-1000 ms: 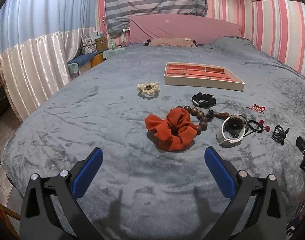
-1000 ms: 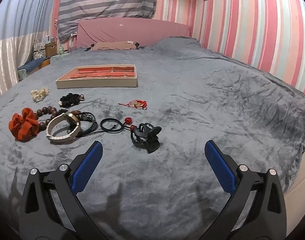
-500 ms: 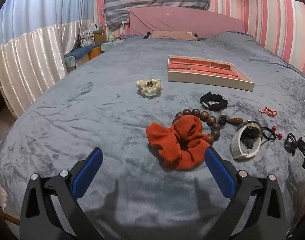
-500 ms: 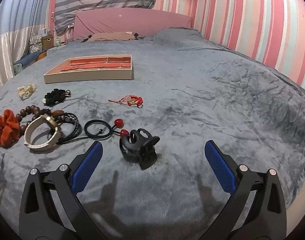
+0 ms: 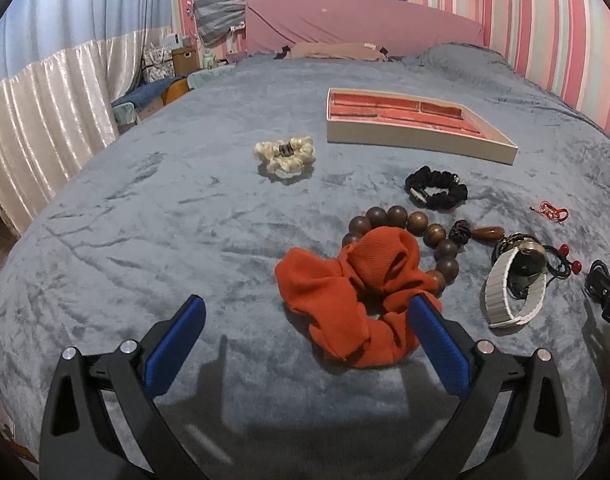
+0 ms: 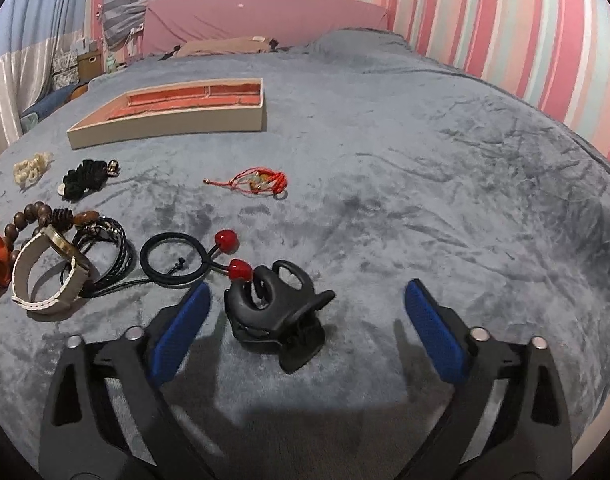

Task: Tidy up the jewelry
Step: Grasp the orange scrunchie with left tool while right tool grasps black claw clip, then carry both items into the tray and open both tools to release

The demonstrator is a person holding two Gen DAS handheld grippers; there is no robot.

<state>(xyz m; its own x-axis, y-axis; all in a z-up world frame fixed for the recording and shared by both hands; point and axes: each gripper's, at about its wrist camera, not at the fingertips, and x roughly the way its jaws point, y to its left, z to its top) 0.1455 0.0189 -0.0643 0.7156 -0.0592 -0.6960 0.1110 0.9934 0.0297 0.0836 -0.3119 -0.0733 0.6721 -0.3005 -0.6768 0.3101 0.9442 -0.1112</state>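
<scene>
My left gripper (image 5: 305,320) is open, low over the grey bedspread; the orange scrunchie (image 5: 353,300) lies between its fingertips, nearer the right finger. Brown wooden beads (image 5: 409,220), a black scrunchie (image 5: 437,190), a cream scrunchie (image 5: 285,156) and a white-strapped watch (image 5: 509,292) lie beyond. My right gripper (image 6: 307,308) is open with a black claw hair clip (image 6: 277,312) between its fingers, near the left one. A black hair tie with red beads (image 6: 177,256) and a red string bracelet (image 6: 261,180) lie ahead.
The cream jewelry tray with red lining (image 5: 417,136) stands farther up the bed, also in the right wrist view (image 6: 169,122). A pink headboard (image 5: 361,28) and striped wall lie behind. A black braided cord (image 6: 113,248) lies beside the watch (image 6: 49,276).
Both grippers have moved forward and lower. The orange scrunchie now sits between the left fingers, and the black claw clip between the right fingers. Both stay open.
</scene>
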